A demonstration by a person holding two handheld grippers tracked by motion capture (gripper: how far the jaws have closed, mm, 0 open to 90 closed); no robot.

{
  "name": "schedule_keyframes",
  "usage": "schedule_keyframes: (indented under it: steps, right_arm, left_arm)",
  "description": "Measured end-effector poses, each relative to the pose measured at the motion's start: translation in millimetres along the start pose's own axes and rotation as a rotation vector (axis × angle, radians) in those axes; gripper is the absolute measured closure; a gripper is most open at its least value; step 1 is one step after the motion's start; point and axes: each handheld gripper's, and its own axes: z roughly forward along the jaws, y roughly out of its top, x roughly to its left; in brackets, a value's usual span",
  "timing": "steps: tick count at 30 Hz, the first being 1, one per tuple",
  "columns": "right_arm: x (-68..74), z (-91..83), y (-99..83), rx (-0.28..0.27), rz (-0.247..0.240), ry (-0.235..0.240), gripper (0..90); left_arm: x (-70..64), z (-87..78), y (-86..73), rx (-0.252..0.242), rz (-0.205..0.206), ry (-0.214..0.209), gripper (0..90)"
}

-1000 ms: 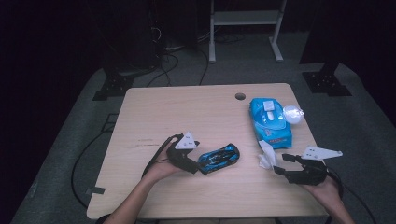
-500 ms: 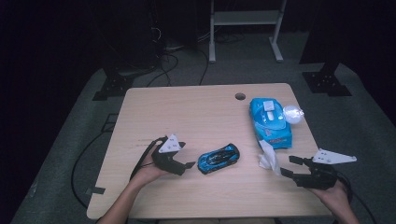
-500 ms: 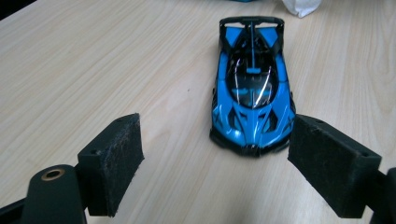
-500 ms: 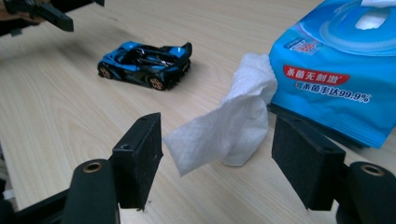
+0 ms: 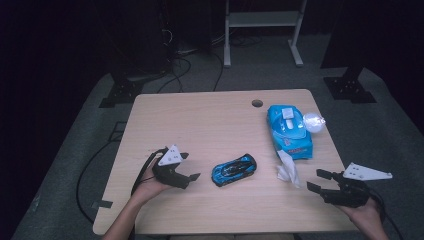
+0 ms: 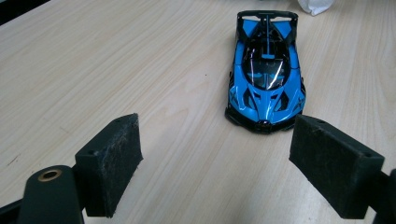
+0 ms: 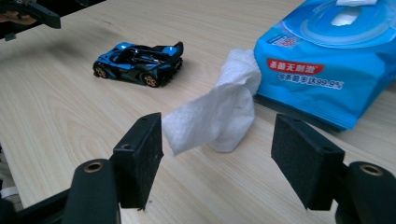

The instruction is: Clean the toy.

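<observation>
Left gripper [image 5: 192,176]: it has backed away from the car [image 5: 234,169] over the last second and now sits well to the car's left, near the table's [image 5: 200,120] front-left part. Its jaws stand wide apart and hold nothing.
Right gripper [image 5: 318,181]: it has drawn back toward the front-right corner, clear of the wipe [image 5: 288,167]. Its jaws are also spread wide and empty.
Car: it rests on its wheels at the middle-front of the table, touched by neither tool. In the left gripper view the car [image 6: 266,88] lies straight ahead between the jaw lines, nose toward the camera.
Wipe: it lies crumpled against the near end of the blue pack [image 5: 289,130]. In the right gripper view the wipe [image 7: 217,119] sits just beyond the open jaws, centred between them.
Meaning: both hands seem to have let go and retreated, so a step looks finished, or a fresh approach is being lined up. The right tool is best placed to take the wipe, the left to take the car.
</observation>
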Motion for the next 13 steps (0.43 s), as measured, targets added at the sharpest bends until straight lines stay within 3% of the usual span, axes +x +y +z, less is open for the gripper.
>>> schedule_keyframes:
  steps: [13]
  right_arm:
    - [-4.6, -0.7, -9.3, -0.024, 0.023, -0.015, 32.1]
  left_arm:
    - [-2.0, 0.5, -6.0, 0.035, -0.005, -0.001, 13.0]
